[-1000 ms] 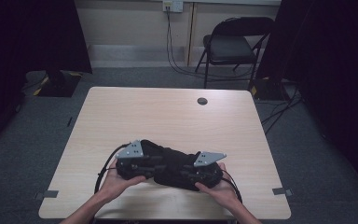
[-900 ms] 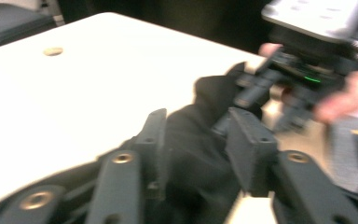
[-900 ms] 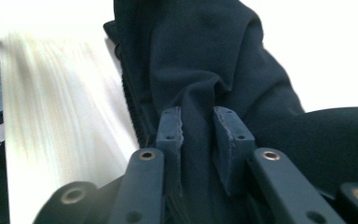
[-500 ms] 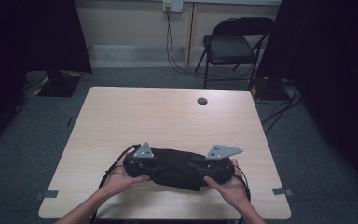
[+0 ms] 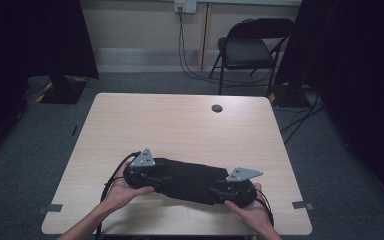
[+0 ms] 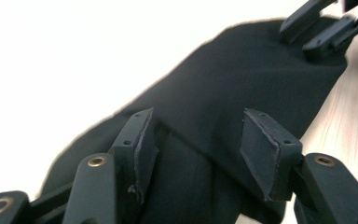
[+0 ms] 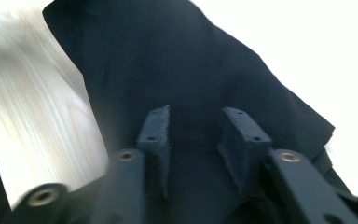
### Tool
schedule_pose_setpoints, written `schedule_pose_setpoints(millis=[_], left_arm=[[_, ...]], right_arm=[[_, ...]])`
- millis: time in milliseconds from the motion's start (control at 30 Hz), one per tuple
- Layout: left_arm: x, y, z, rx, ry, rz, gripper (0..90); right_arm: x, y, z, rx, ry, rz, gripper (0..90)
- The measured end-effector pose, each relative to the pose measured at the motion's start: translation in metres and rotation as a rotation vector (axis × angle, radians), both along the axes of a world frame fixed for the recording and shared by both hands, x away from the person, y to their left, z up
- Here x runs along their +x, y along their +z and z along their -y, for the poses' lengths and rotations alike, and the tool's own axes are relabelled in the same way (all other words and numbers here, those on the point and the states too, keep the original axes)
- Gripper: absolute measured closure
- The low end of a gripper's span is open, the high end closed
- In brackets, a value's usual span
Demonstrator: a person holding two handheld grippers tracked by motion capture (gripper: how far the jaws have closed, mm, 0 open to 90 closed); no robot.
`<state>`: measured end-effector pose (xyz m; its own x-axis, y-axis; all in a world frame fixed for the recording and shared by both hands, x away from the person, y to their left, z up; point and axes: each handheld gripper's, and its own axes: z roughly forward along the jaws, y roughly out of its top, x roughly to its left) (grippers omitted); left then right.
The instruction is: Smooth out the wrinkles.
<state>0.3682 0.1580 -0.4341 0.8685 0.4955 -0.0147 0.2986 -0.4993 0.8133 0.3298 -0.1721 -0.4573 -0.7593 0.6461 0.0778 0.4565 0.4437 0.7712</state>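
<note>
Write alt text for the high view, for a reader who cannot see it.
A person's two hands each hold a black two-jaw gripper, the left gripper and the right gripper, at opposite ends of a black folded cloth lying near the front edge of a light wooden table. A black folding chair stands beyond the table on grey carpet.

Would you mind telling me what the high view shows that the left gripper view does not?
High view alone: the whole table, both hands, a folding chair behind it, and the black cloth stretched between the two grippers.
Left gripper view alone: the left gripper with its jaws apart over a fold of cloth, close up.
Both: the cloth, the pale tabletop and the right gripper.
</note>
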Motion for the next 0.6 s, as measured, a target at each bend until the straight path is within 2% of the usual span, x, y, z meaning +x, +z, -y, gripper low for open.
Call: schedule_pose_setpoints(millis=[33,100,133,167,200,233,333,500,567,600], left_arm=[[0.001,0.001,0.0,0.006,0.009,0.002,44.8],[0.004,-0.006,0.002,0.089,0.04,-0.032,43.8],[0.005,-0.015,0.001,0.126,0.041,-0.062,41.3],[0.004,-0.024,0.0,0.14,0.051,-0.072,39.7],[0.003,-0.03,-0.001,0.14,0.053,-0.091,38.6],[0.004,-0.032,-0.002,0.122,0.056,-0.107,38.6],[0.006,-0.033,-0.005,0.099,0.054,-0.125,38.6],[0.011,-0.038,-0.006,0.072,0.048,-0.149,39.7],[0.013,-0.04,-0.005,0.066,0.056,-0.145,40.2],[0.015,-0.041,-0.004,0.073,0.056,-0.125,40.3]], right_arm=[[0.0,0.0,0.0,-0.004,0.0,0.0,56.8],[0.001,-0.004,-0.001,-0.008,-0.013,0.006,49.2],[0.002,-0.006,0.0,-0.005,-0.017,-0.005,47.2],[0.003,-0.009,0.0,-0.009,-0.039,-0.008,41.5],[0.003,-0.009,0.0,-0.005,-0.052,-0.005,38.2],[0.003,-0.009,0.0,0.001,-0.057,-0.002,36.7],[0.003,-0.013,-0.002,-0.01,-0.08,-0.013,35.4],[0.009,-0.02,-0.008,-0.059,-0.098,-0.007,33.5],[0.013,-0.022,-0.008,-0.053,-0.107,-0.01,33.5],[0.014,-0.023,-0.009,-0.054,-0.11,-0.004,33.5]])
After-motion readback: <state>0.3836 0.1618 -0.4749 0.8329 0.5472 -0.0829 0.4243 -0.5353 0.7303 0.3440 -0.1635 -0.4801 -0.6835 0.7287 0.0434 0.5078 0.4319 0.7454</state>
